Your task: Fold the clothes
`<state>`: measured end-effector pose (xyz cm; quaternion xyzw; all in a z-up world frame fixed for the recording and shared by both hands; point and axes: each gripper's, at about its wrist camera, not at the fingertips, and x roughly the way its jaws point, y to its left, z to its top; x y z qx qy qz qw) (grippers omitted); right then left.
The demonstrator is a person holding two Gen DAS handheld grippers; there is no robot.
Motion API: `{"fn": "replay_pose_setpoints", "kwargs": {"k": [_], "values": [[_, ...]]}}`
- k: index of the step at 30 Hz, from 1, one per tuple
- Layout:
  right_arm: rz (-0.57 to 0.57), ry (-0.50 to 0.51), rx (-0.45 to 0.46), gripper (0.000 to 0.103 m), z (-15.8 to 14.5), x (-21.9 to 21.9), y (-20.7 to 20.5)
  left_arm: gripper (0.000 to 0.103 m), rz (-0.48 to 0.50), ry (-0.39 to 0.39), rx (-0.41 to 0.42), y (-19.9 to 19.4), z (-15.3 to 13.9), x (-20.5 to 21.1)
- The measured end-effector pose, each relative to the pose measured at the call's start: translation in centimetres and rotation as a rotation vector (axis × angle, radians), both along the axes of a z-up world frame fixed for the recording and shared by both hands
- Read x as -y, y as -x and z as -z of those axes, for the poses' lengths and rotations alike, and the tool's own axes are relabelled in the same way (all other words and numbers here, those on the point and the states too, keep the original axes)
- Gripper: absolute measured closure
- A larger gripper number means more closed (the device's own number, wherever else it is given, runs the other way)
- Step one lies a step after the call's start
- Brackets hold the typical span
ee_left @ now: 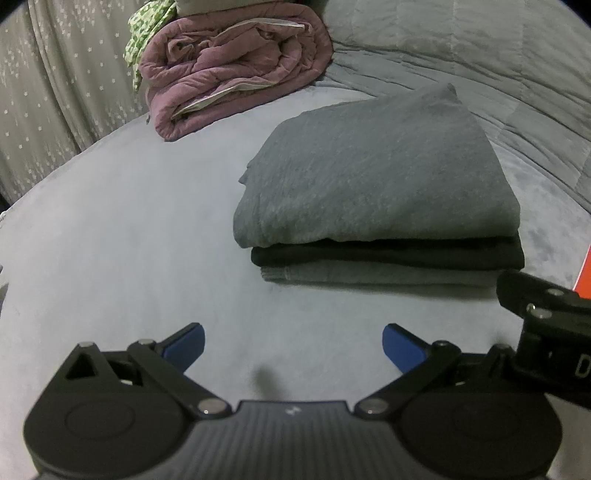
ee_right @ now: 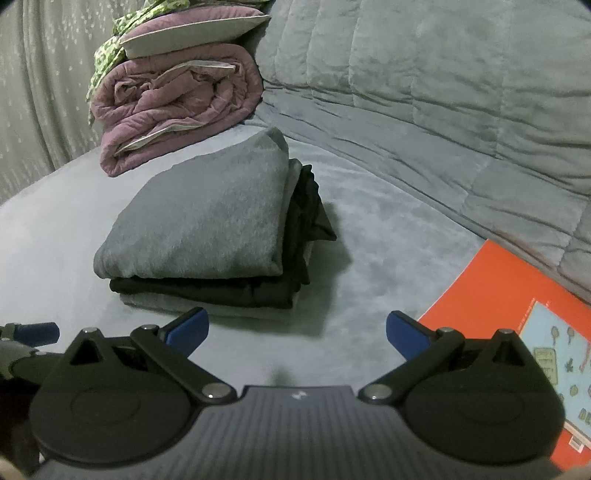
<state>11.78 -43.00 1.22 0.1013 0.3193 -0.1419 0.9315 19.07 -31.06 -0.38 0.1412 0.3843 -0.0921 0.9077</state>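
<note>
Two pairs of tongs above a bed (ee_left: 129, 258) covered in pale grey-blue plush. The left tongs (ee_left: 293, 347) stand wide apart, their two blue-padded fingers (ee_left: 186, 345) holding nothing, with bare bed cover between them. The right tongs (ee_right: 295, 334) are likewise spread wide and hold nothing; part of their black linkage enters the left wrist view at its right edge, and one blue finger of the left tongs shows at the left edge of the right wrist view, so the two tools lie near one another, side by side.

One stack of folded clothes (ee_left: 376, 192) rests on the bed just beyond both tongs, touched by neither. It counts three garments: a grey one on top (ee_right: 199, 221), a black one in the middle (ee_right: 221, 290), and a lighter grey one at the bottom (ee_left: 369, 275), each lying flat on the one below. The black layer juts out at the stack's right side.

Far left, one rolled mauve quilt (ee_left: 229, 70) lies on the bed, with one flat mauve pillow (ee_right: 192, 31) on top and a green-patterned cloth (ee_left: 147, 26) behind. One grey quilted blanket (ee_right: 424, 92) runs along the far right. One orange booklet (ee_right: 509, 317) lies near right. A pale curtain (ee_left: 37, 92) hangs far left.
</note>
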Motion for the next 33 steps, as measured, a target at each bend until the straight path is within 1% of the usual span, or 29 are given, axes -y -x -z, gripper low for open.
{"fn": "replay_pose_setpoints", "kwargs": {"k": [6, 8, 11, 15, 20, 25, 30, 33], "values": [[-0.001, -0.007, 0.003, 0.0, -0.2, 0.0, 0.2, 0.001, 0.001, -0.009, 0.006, 0.2, -0.2, 0.1], [0.013, -0.03, -0.003, 0.0, -0.6, 0.2, 0.5, 0.001, -0.009, -0.005, 0.02, 0.6, -0.8, -0.1], [0.01, -0.076, -0.015, 0.0, -1.7, 0.5, 1.5, 0.001, -0.022, -0.008, 0.042, 2.1, -2.1, -0.4], [-0.004, -0.068, -0.012, 0.0, -4.1, -0.1, 4.1, 0.001, 0.006, 0.009, 0.004, 5.2, -3.8, -1.1], [-0.029, -0.049, 0.002, 0.0, -7.4, -1.3, 8.2, 0.001, -0.004, 0.0, 0.021, 10.3, -7.1, -2.6], [-0.057, -0.024, 0.019, 0.0, -10.6, -3.1, 12.5, 0.001, -0.032, 0.026, 0.045, 15.3, -10.8, -5.1], [-0.08, -0.029, 0.045, 0.0, -12.7, -4.8, 16.7, 0.001, -0.053, 0.04, 0.071, 20.2, -13.7, -7.6], [-0.091, -0.033, 0.058, 0.0, -13.7, -6.1, 19.2, 0.001, -0.058, 0.054, 0.078, 22.9, -14.8, -9.0]]}}
